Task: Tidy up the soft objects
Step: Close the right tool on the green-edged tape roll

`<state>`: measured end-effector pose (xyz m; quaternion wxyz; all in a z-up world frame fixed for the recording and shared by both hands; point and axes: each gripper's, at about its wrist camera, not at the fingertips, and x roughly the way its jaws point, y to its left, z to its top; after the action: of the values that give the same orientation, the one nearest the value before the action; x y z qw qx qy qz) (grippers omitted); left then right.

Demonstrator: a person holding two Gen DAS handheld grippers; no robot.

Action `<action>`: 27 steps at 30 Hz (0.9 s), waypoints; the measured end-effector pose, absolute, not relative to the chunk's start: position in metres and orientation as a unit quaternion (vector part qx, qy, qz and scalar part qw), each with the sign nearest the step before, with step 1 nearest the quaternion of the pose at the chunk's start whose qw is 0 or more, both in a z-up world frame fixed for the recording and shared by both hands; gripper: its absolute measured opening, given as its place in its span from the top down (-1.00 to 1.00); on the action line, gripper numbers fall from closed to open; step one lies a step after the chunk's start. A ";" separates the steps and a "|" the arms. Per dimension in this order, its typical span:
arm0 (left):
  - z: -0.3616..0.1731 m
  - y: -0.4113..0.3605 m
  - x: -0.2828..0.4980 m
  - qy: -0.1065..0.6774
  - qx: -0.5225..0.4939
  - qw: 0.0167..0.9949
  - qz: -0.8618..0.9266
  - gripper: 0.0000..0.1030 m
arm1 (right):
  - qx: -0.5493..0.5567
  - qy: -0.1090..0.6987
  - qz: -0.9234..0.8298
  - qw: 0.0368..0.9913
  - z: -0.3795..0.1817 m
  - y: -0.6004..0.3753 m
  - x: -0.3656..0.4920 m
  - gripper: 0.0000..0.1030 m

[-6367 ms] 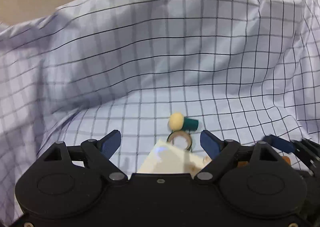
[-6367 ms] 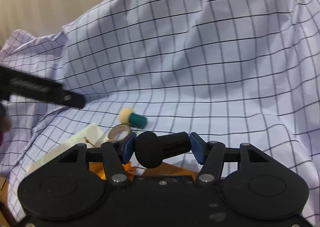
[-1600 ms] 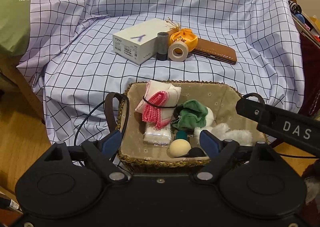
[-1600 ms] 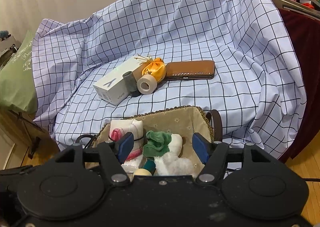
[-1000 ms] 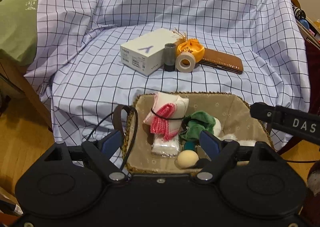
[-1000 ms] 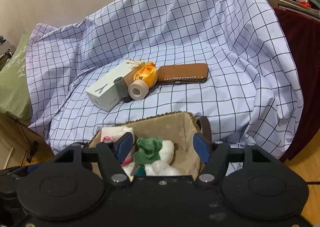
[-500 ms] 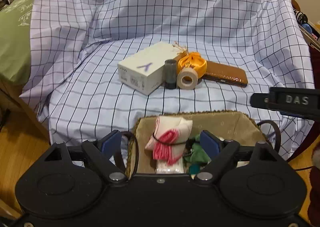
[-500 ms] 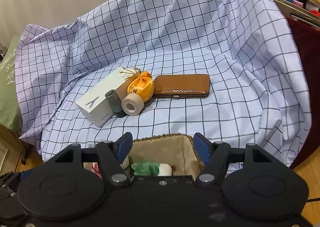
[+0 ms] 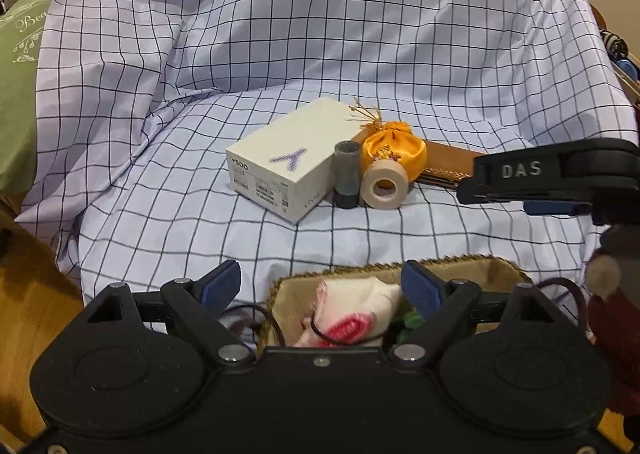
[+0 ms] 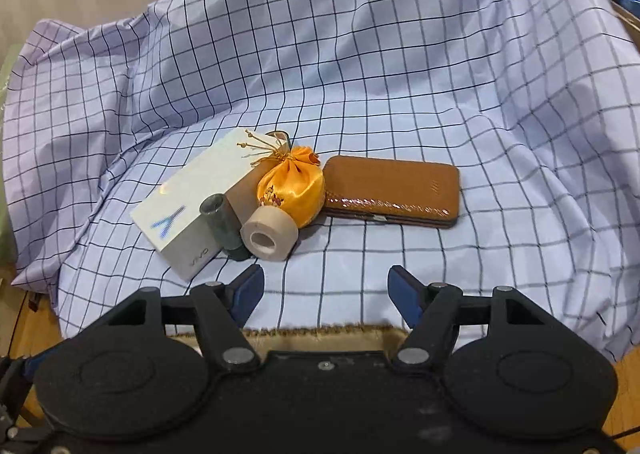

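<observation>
Both tongs (image 9: 320,288) (image 10: 326,294) empty, advanced past basket (image 9: 460,263) toward orange pouch (image 10: 292,186).

A home, most likely a living room or bedroom, is shown. A soft seat is draped with a checked sheet (image 9: 360,34), and a wood floor (image 9: 32,294) is seen below it. A green cushion (image 9: 20,54) with printed script is seen at the left edge. Household odds and ends are laid on the sheet: a phone box (image 9: 288,164), a satin pouch (image 10: 292,186), a tape roll (image 10: 269,235) and a leather case (image 10: 394,190). A woven basket (image 9: 460,260) is set in front.
</observation>
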<state>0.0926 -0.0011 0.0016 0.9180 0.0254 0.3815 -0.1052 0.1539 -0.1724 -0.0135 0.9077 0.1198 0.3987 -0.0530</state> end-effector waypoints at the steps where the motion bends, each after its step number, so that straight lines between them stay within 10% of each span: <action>1: 0.001 0.000 0.096 0.382 0.027 0.918 -0.105 -0.62 | 0.117 0.400 -0.054 0.908 -0.015 -0.172 0.160 -0.33; 27: -0.014 -0.013 0.161 0.394 0.007 0.908 -0.142 -0.62 | 0.133 0.418 -0.064 0.896 -0.018 -0.176 0.390 -0.37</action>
<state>0.1606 -0.0126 -0.0138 0.9080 0.0071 0.3943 -0.1416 0.3901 -0.1763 -0.0177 0.8964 0.1326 0.4181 -0.0644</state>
